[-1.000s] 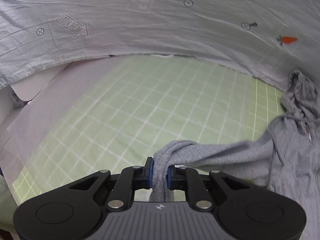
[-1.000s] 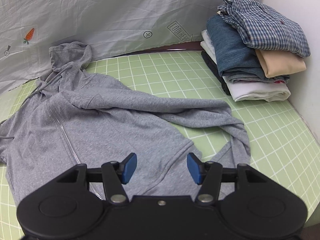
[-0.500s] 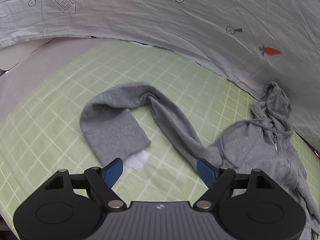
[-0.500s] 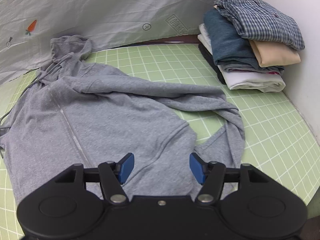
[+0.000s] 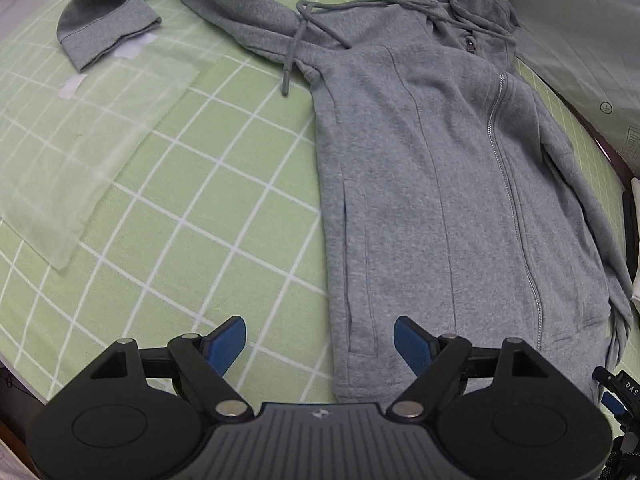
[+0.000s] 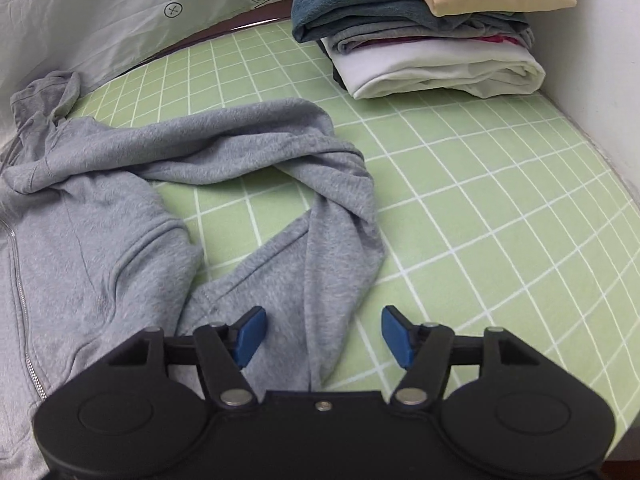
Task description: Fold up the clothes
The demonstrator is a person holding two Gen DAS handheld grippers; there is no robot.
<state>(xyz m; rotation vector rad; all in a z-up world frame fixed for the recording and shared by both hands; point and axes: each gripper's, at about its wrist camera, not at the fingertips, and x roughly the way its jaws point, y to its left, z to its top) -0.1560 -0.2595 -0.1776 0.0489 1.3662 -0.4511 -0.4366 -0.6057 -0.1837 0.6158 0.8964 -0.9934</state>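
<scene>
Green grid mat (image 5: pixel 208 184) — printed grey sheet (image 6: pixel 100 12)

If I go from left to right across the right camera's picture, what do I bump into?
Zipper → hoodie body → twisted sleeve → bare green checked mat → white wall.

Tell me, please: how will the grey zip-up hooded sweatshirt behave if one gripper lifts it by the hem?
The grey zip-up hooded sweatshirt looks floppy: its twisted sleeve lies crumpled, so it would probably sag. The loose drawstring may dangle. The thick knit seems unlikely to slip.
</scene>
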